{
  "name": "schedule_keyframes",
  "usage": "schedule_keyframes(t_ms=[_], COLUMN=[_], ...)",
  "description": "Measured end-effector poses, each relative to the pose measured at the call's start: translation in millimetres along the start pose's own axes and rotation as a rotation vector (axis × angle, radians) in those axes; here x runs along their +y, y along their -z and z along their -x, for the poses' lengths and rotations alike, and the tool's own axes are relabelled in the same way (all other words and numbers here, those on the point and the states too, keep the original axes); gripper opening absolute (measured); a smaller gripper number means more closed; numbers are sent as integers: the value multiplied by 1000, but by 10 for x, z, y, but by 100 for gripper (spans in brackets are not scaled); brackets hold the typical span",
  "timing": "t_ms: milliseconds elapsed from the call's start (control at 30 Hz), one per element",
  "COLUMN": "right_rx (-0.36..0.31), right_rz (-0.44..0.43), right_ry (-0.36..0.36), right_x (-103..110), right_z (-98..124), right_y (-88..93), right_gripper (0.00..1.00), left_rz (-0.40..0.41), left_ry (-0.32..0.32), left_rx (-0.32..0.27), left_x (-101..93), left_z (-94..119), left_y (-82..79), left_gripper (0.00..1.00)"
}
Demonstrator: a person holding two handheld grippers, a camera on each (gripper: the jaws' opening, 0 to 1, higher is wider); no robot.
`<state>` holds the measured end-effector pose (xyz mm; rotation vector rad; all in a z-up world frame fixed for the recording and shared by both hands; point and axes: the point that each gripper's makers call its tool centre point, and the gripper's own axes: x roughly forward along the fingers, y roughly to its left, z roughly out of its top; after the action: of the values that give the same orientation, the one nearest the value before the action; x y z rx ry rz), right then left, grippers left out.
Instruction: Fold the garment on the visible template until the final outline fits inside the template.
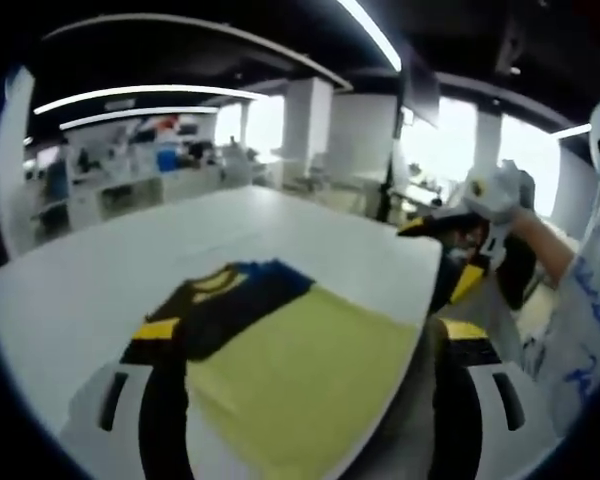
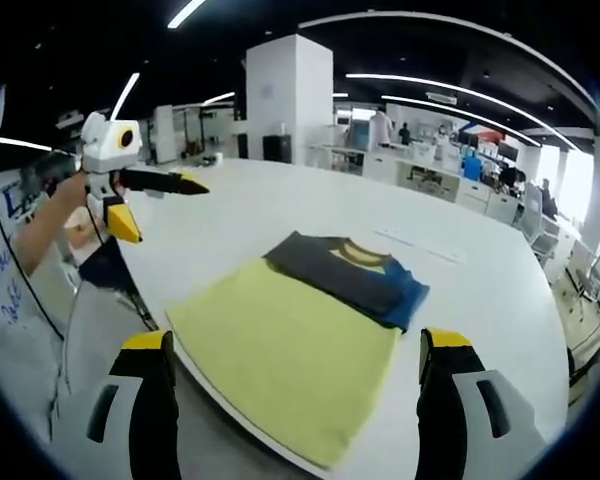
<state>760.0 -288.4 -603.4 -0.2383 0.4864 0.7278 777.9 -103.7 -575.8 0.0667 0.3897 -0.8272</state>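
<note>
White tabletop (image 2: 280, 215) runs wide and bare across an open office, with desks and pillars far behind it. On its near edge lies the yellow template (image 2: 290, 365), and the garment (image 2: 352, 275), a dark shirt with blue and yellow trim at the collar, sits partly on the template's far end and partly past it onto the bare tabletop. From the left gripper view the garment (image 1: 215, 310) spreads over the template's (image 1: 300, 385) far left corner.

I judge the cloth light, limp and quick to drag or bunch, so I would pinch it at an edge or corner, taking a hem or sleeve and not the middle, and lift low so the fold lays flat.

My right gripper (image 2: 295, 385) hangs above the template's near edge, jaws spread apart and holding nothing. In the left gripper view the left gripper (image 1: 310, 420) hovers with its jaws parted, also empty, just off the near edge. In the right gripper view it is raised off the left side.

Room is generous: the tabletop is open on the far and right sides. The near edge is the risk, since the template overhangs close to it.
</note>
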Motion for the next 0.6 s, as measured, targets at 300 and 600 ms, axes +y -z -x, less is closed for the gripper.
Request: schedule_keyframes(t_ms=[300,600], right_rx=[12,29], right_rz=[-27,-49], right_ry=[5,24], right_x=[10,-40], right_z=[9,24], right_y=[92,189], right_gripper=[100,100], left_rz=[49,94], left_ry=[-31,-43], left_rx=[18,42], left_x=[61,52], left_z=[56,60], left_y=[162,329], left_gripper=[100,100])
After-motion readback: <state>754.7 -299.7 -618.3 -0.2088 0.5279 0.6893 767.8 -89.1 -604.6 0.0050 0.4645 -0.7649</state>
